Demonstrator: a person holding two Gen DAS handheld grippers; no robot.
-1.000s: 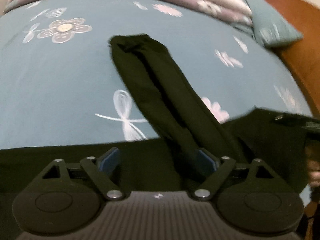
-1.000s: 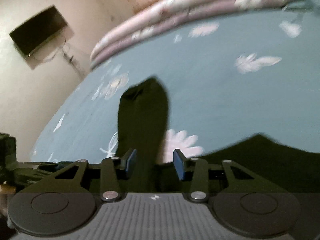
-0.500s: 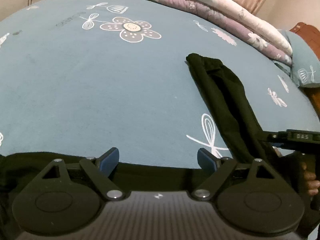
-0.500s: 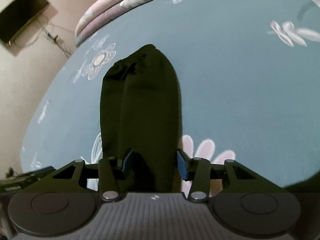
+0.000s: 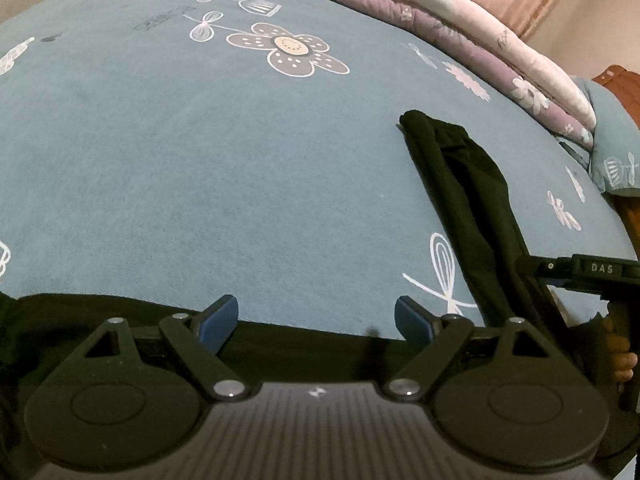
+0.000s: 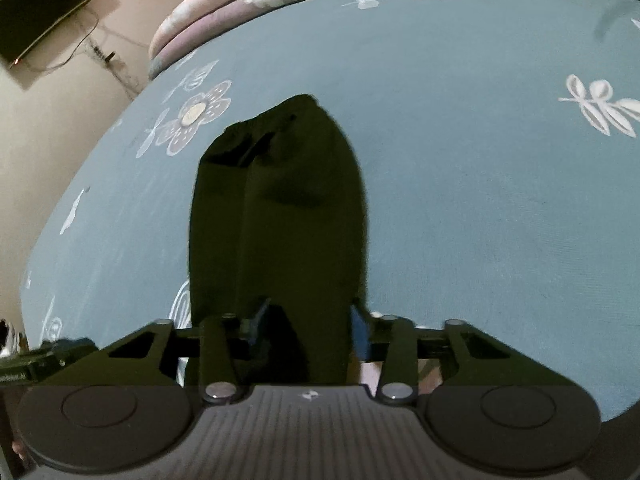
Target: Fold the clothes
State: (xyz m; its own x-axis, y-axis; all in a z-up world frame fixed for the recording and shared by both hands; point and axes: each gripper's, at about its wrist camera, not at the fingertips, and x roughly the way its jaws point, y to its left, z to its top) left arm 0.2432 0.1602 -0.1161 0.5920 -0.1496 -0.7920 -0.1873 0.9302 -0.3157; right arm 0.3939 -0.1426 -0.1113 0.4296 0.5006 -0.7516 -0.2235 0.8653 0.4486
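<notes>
Since a second ago, the black trousers (image 6: 276,216) have been laid out lengthwise on the blue flowered bed (image 5: 200,160), their near end caught between the fingers of the right gripper (image 6: 308,328), which are closing on the cloth. The left gripper (image 5: 316,320) has been shifted off the trousers, and its fingers are held wide apart over the dark cloth edge with nothing between them.
</notes>
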